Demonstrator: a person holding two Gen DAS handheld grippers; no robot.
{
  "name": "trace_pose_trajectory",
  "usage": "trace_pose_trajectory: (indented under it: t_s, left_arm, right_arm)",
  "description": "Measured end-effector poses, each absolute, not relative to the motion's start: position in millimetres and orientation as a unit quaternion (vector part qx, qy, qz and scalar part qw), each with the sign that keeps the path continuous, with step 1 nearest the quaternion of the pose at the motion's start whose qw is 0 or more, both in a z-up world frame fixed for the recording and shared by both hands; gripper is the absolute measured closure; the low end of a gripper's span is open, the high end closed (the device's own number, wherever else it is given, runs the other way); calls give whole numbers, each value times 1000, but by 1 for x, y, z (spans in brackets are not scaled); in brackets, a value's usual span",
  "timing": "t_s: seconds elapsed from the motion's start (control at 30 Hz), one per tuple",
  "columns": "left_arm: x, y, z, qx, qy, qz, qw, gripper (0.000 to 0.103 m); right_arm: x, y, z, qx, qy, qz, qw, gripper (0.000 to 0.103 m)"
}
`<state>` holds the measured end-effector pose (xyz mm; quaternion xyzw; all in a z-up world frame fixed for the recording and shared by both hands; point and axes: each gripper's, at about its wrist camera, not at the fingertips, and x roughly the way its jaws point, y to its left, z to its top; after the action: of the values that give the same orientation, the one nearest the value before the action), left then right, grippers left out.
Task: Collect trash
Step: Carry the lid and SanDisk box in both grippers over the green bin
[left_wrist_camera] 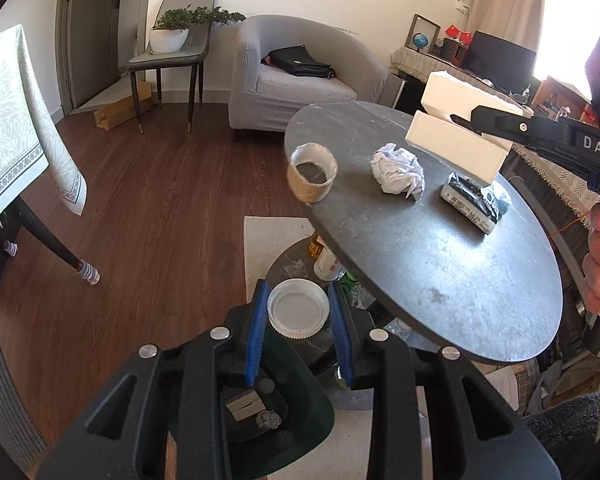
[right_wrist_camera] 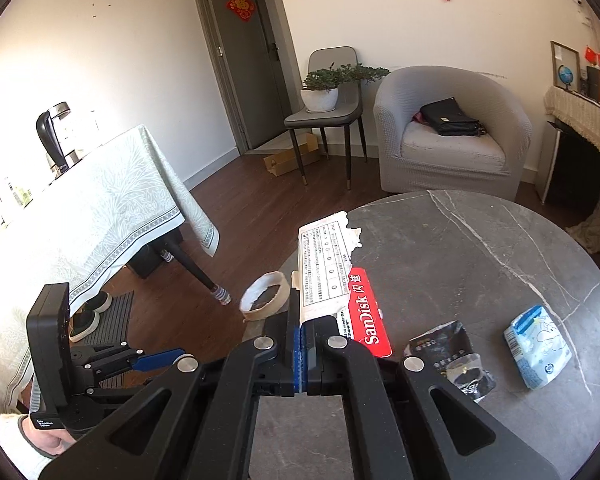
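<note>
Left wrist view shows the left gripper (left_wrist_camera: 298,312) grasping a white plastic lid (left_wrist_camera: 298,309) between its blue pads, held above a dark green bin (left_wrist_camera: 300,408) whose inside is half hidden by the gripper body; a crumpled grey wad (left_wrist_camera: 268,419) and a scrap of card lie in it. Bottles on the shelf under the round grey stone surface (left_wrist_camera: 440,272) are mostly covered and hard to identify. On the surface sit a tape roll (left_wrist_camera: 312,178) at the edge, a ball of white paper (left_wrist_camera: 398,174) and a black wrapper (left_wrist_camera: 474,200), partly behind the torn SanDisk packaging (right_wrist_camera: 336,276) that the right gripper (right_wrist_camera: 303,344) clenches above the surface. A blue-and-white packet (right_wrist_camera: 538,346) lies beside the black wrapper. Around stand a grey armchair (left_wrist_camera: 300,80) with a black bag, a chair bearing a potted plant, a cloth-covered table and wood flooring.
</note>
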<state>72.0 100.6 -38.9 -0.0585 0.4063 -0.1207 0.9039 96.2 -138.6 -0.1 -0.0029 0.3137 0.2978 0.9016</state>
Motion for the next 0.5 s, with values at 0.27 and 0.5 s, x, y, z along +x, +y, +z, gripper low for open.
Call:
trace_pose_trajectory:
  t_s: [0.27, 0.5]
  left_arm:
    - [52, 129, -54, -55, 424, -102, 898, 70]
    - [39, 146, -80, -51, 457, -92, 883, 70]
  right_arm:
    - [75, -103, -5, -27, 325, 332, 885, 103]
    - [61, -76, -17, -47, 342, 354, 869, 103]
